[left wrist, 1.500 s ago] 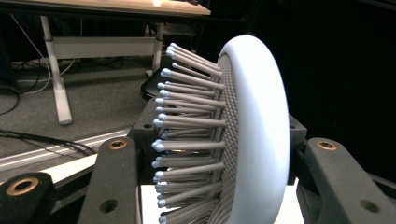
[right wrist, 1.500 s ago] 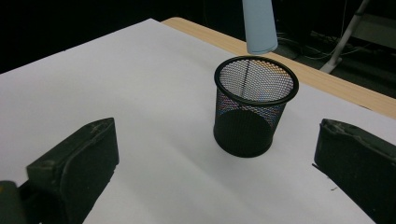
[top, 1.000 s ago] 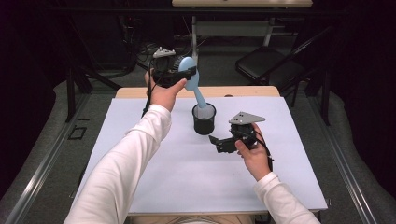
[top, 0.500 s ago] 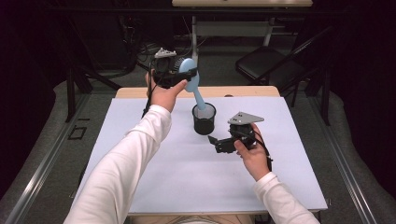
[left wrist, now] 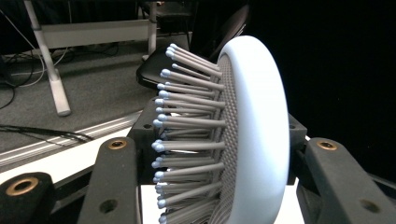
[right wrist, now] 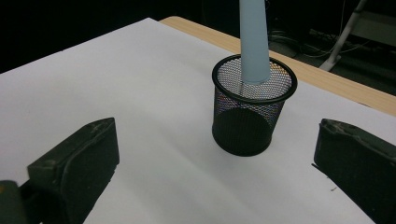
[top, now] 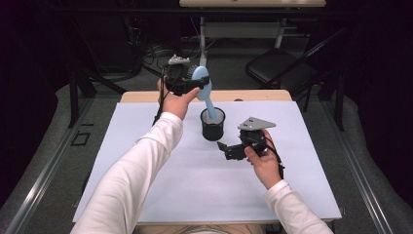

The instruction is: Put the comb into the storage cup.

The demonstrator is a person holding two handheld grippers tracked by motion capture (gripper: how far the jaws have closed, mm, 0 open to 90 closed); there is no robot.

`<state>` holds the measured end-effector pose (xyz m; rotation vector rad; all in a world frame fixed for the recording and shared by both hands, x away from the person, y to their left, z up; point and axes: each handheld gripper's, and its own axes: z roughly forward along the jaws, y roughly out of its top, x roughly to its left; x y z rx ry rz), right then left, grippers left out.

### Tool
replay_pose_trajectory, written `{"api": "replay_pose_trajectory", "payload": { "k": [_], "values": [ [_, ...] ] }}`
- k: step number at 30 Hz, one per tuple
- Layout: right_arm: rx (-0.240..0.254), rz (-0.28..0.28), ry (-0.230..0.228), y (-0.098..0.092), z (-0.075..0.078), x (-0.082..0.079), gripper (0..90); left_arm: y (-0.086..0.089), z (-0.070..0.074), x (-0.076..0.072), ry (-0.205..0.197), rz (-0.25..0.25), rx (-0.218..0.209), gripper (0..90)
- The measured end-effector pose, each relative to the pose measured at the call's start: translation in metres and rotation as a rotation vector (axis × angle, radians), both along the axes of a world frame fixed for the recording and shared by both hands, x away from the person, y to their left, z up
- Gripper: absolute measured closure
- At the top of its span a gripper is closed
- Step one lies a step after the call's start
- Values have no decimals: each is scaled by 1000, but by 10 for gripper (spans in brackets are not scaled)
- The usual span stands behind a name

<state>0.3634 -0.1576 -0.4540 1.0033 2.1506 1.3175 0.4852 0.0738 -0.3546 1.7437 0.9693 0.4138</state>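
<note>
Left gripper (top: 192, 84) clamped on blue hairbrush (top: 202, 83) head, handle down in mesh pen cup (top: 213, 125); right gripper (top: 223, 148) open, just beside cup.

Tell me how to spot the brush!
Find the white table. Near its far edge stands a black mesh cup. The brush is the pale blue thing poking up out of it, handle down, its bristly head pinched in the left claw.
</note>
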Motion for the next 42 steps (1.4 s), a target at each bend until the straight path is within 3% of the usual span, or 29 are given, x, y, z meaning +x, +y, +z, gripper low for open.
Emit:
{"api": "replay_pose_trajectory", "payload": {
  "k": [42],
  "values": [
    [15, -2, 7, -2, -6, -2, 5, -17, -33, 5, 26, -14, 71, 498]
  ]
}}
